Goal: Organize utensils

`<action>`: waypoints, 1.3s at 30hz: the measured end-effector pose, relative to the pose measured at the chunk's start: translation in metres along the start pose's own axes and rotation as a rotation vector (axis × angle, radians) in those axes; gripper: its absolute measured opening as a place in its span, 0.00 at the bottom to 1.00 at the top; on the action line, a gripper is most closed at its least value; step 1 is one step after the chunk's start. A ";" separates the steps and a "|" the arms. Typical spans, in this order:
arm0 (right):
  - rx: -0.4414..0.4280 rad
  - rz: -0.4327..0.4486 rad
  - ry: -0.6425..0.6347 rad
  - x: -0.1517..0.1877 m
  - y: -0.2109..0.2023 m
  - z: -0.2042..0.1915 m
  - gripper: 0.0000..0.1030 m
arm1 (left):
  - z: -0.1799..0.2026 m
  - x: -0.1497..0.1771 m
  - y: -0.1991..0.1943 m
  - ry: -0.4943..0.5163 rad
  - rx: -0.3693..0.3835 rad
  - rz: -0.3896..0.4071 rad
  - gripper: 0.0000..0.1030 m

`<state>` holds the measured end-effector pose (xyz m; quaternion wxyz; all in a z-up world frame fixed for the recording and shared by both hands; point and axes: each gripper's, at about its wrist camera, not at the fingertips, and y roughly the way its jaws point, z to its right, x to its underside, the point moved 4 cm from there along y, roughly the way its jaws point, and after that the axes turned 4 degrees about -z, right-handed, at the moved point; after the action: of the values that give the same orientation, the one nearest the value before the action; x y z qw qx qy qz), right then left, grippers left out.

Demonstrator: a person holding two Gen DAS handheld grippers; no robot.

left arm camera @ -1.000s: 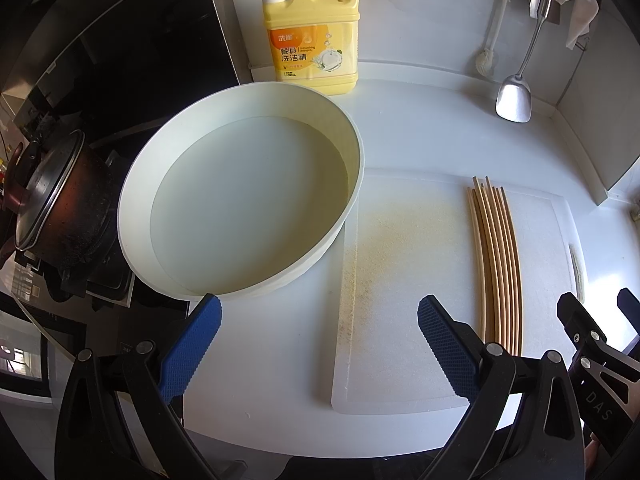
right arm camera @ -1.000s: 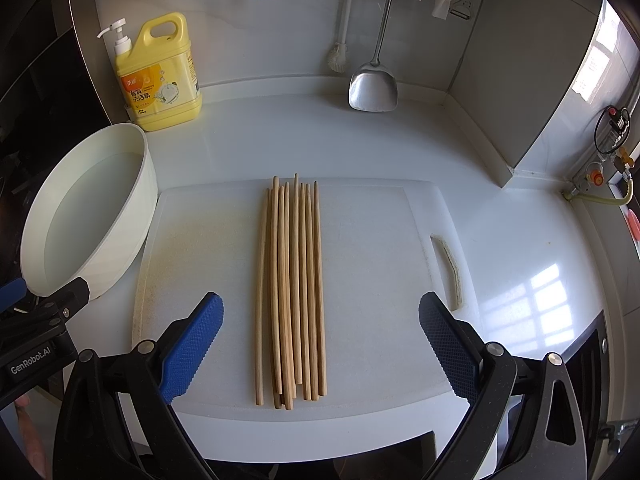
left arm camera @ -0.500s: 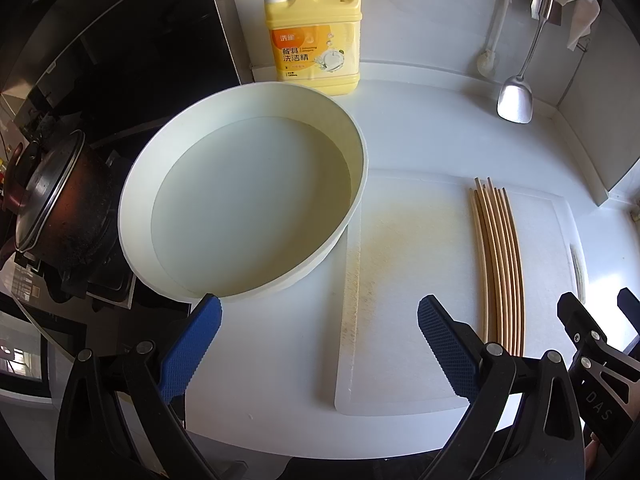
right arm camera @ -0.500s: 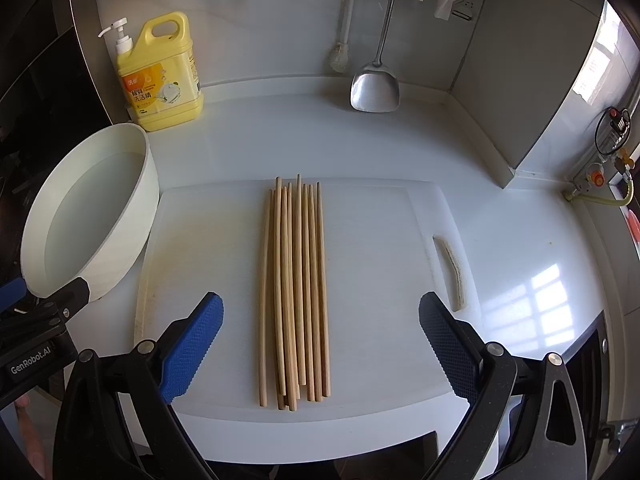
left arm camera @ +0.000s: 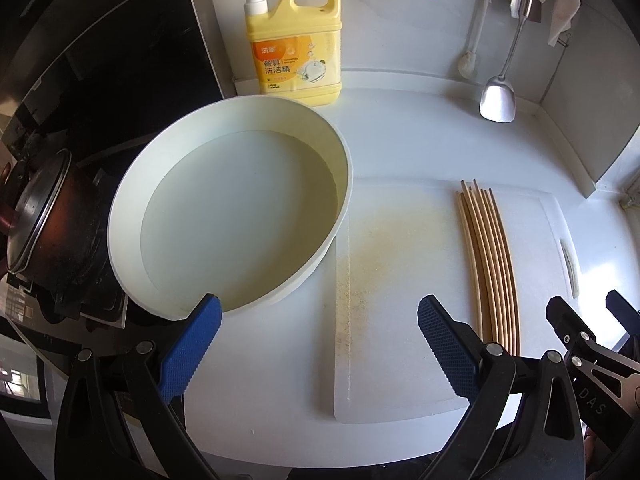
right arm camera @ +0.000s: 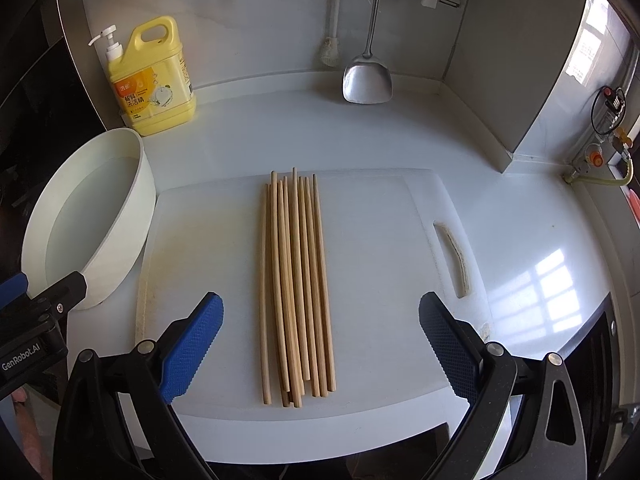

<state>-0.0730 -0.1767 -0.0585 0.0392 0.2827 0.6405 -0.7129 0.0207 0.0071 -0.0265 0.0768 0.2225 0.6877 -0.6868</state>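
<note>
Pretty bright daylight in both views, coming from the right. There's a window-shaped glare patch on the worktop (right arm camera: 554,284) in the right wrist view. Shadows are soft. Everything's sharp, no motion blur. Heavy fisheye bending though: straight edges curve near the borders, corners go black, and the left side stays dim.

A white countertop (right arm camera: 520,216) carries a white cutting board (right arm camera: 380,248). Touching the board's left edge stands a white basin (right arm camera: 120,240) of water, with a yellow detergent jug (right arm camera: 154,80) behind it. A metal spatula's blade (right arm camera: 366,80) rests well behind the board.
</note>
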 end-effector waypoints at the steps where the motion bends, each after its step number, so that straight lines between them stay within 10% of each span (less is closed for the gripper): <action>1: 0.002 0.000 0.009 0.003 0.001 0.002 0.91 | 0.003 0.000 0.001 0.012 0.009 0.008 0.94; 14: -0.032 0.024 0.078 0.030 0.016 0.053 0.91 | 0.044 0.009 0.016 0.121 0.126 0.064 0.94; 39: -0.180 0.107 -0.095 0.002 0.098 0.072 0.91 | 0.082 0.038 0.051 -0.068 0.048 0.168 0.94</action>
<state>-0.0588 -0.2608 -0.1455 0.1326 0.2777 0.6833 -0.6621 -0.0084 -0.0675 -0.0924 0.1524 0.2576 0.6471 -0.7012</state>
